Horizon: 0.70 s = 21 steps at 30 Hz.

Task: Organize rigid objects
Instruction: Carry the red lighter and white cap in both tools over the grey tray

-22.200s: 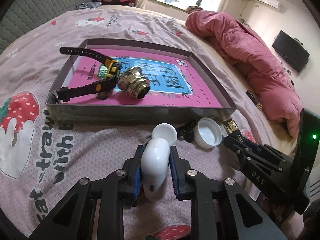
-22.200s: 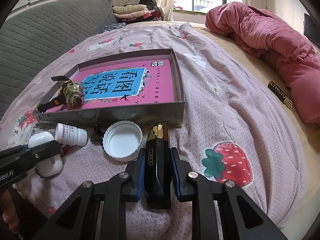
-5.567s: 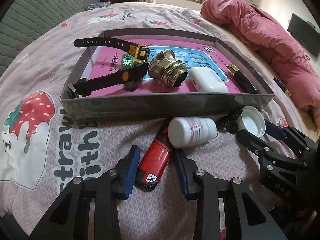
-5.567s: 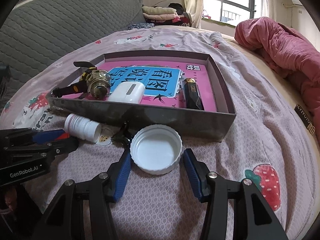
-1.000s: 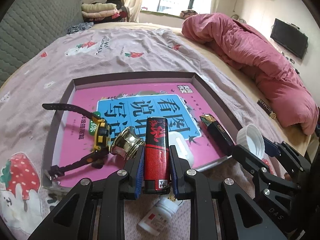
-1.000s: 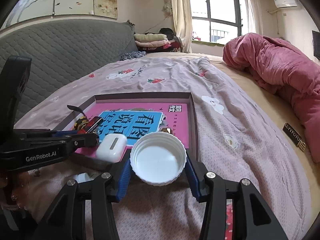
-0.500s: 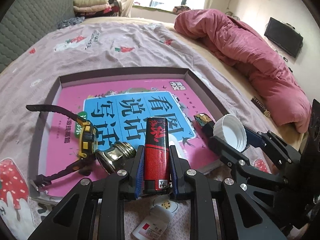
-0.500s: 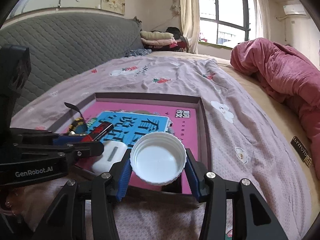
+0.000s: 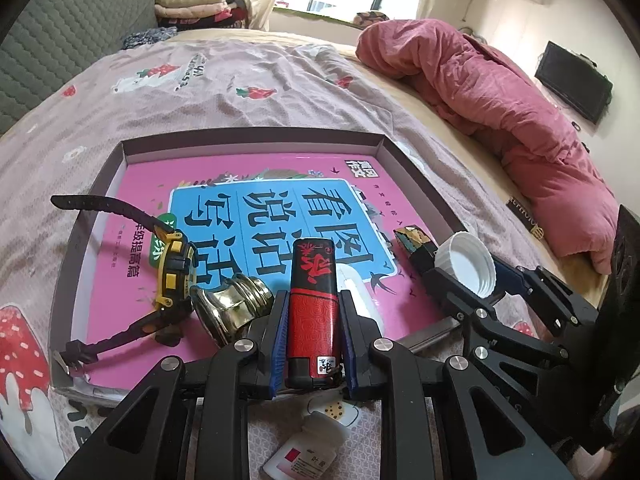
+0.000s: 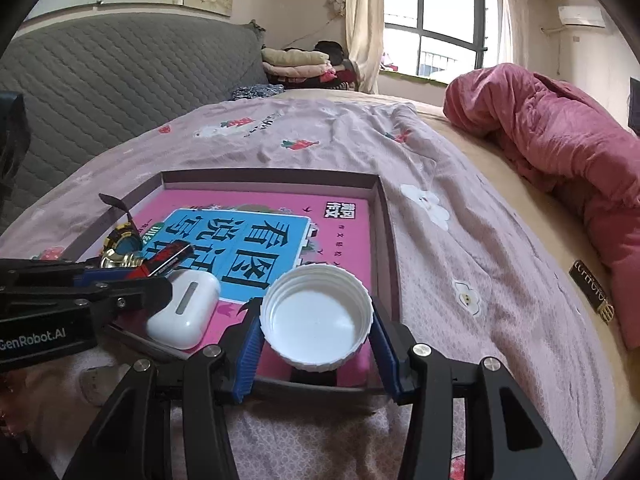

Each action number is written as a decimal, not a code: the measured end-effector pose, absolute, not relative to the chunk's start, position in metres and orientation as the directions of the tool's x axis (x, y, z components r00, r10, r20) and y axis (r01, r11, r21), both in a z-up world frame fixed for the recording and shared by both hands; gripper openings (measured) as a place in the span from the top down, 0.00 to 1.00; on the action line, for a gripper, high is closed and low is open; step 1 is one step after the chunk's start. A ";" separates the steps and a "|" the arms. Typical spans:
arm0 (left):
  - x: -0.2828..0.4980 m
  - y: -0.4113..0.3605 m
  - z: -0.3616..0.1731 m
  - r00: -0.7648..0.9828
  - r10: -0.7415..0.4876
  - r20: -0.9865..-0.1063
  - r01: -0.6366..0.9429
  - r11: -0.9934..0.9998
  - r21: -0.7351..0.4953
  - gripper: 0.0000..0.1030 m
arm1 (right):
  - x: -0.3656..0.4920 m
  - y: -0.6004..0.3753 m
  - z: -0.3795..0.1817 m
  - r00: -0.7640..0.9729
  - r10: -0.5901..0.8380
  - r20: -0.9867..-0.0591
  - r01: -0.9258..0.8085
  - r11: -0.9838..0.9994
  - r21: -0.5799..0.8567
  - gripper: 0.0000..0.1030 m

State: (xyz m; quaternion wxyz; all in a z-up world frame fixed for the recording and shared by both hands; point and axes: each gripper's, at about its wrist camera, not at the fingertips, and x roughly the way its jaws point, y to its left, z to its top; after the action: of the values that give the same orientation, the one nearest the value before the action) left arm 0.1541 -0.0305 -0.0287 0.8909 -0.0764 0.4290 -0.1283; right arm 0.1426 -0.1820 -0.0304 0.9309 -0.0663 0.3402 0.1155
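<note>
My left gripper (image 9: pixel 313 328) is shut on a red lighter (image 9: pixel 314 308) and holds it over the near edge of the shallow box (image 9: pixel 256 140) with a pink book in it. My right gripper (image 10: pixel 316 330) is shut on a white bottle cap (image 10: pixel 318 316) above the box's near right corner (image 10: pixel 384 216). In the box lie a yellow-black watch (image 9: pixel 172 276), a brass fitting (image 9: pixel 230 308), a white earbud case (image 10: pixel 184 308) and a black-gold bar (image 9: pixel 414 246). A white pill bottle (image 9: pixel 306 452) lies on the bedspread below the left gripper.
The box sits on a pink strawberry-print bedspread (image 10: pixel 460 264). A bunched red quilt (image 9: pixel 500 108) lies at the right. A grey padded headboard (image 10: pixel 100 92) is at the left. A small black tag (image 10: pixel 592 290) lies on the bed right of the box.
Both grippers have moved forward over the box with their objects still held. The lighter and cap now sit further in over the pink book.
</note>
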 end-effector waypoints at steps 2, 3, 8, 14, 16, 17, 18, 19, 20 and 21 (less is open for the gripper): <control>0.154 -0.030 -0.029 0.599 -0.294 -0.745 0.162 0.955 -0.246 0.78 | 0.142 -0.183 -0.031 0.744 0.167 -0.646 -0.259 0.965 -0.049 0.52; 0.154 -0.030 -0.029 0.599 -0.293 -0.745 0.162 0.956 -0.246 0.77 | 0.141 -0.183 -0.031 0.747 0.160 -0.645 -0.255 0.965 -0.056 0.52; 0.154 -0.030 -0.029 0.602 -0.286 -0.745 0.159 0.958 -0.239 0.77 | 0.141 -0.182 -0.031 0.754 0.148 -0.640 -0.246 0.967 -0.067 0.52; 0.154 -0.025 -0.029 0.609 -0.273 -0.745 0.139 0.961 -0.239 0.77 | 0.139 -0.183 -0.031 0.757 0.153 -0.635 -0.247 0.967 -0.062 0.52; 0.155 -0.024 -0.029 0.610 -0.272 -0.745 0.136 0.961 -0.240 0.77 | 0.138 -0.184 -0.031 0.757 0.155 -0.634 -0.247 0.967 -0.060 0.52; 0.155 -0.024 -0.029 0.610 -0.272 -0.745 0.136 0.961 -0.240 0.77 | 0.138 -0.184 -0.031 0.758 0.155 -0.634 -0.248 0.967 -0.060 0.52; 0.155 -0.023 -0.029 0.610 -0.269 -0.745 0.134 0.962 -0.238 0.77 | 0.138 -0.184 -0.031 0.757 0.155 -0.634 -0.247 0.967 -0.058 0.52; 0.155 -0.023 -0.029 0.610 -0.268 -0.746 0.134 0.962 -0.236 0.77 | 0.138 -0.184 -0.031 0.757 0.155 -0.634 -0.248 0.967 -0.059 0.52; 0.155 -0.023 -0.029 0.611 -0.267 -0.745 0.133 0.963 -0.236 0.77 | 0.137 -0.184 -0.031 0.758 0.156 -0.633 -0.248 0.967 -0.058 0.52; 0.154 -0.023 -0.029 0.611 -0.266 -0.746 0.131 0.963 -0.236 0.77 | 0.138 -0.184 -0.031 0.758 0.155 -0.634 -0.248 0.967 -0.060 0.52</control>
State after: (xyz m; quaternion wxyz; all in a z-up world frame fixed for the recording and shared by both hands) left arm 0.1544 -0.0229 -0.0292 0.8941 -0.0790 0.4268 -0.1109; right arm 0.1379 -0.1842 -0.0313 0.9349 -0.0700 0.3310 0.1077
